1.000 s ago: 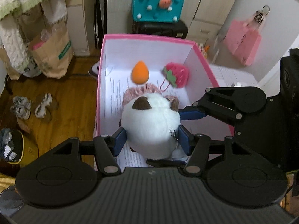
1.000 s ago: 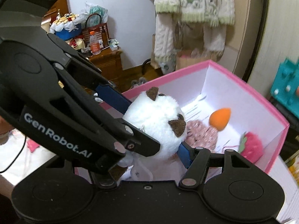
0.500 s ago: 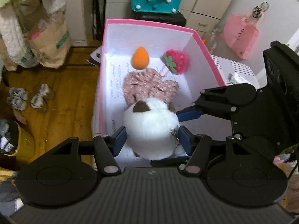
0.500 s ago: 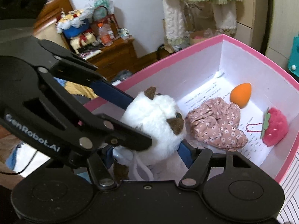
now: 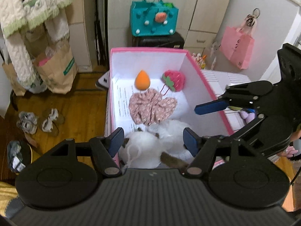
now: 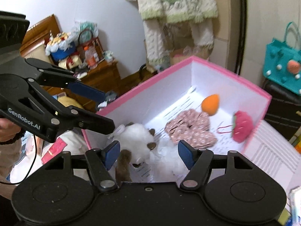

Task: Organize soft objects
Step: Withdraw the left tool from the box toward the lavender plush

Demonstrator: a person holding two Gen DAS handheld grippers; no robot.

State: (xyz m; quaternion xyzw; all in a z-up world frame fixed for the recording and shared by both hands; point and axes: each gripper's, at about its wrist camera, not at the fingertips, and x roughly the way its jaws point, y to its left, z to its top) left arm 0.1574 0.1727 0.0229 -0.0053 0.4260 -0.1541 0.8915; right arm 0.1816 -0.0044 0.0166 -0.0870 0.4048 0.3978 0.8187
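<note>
Left wrist view shows the white plush toy (image 5: 150, 146) lying at the near end of the pink box (image 5: 205, 90), just beside the floral fabric piece (image 5: 152, 107); further in lie the orange sponge (image 5: 142, 80) and the strawberry pouch (image 5: 175, 80). The left gripper (image 5: 153, 141) has its jaws spread on both sides of the plush, not pressing it. The right gripper (image 6: 148, 151) is also spread above the toy and holds nothing. The plush looks light, very soft and fluffy, so I think it compresses much under the pads and may slip out by the fur. A hold across the round body seems best, not on the thin cord loop (image 5: 132, 154) or the brown tail (image 5: 172, 162).
</note>
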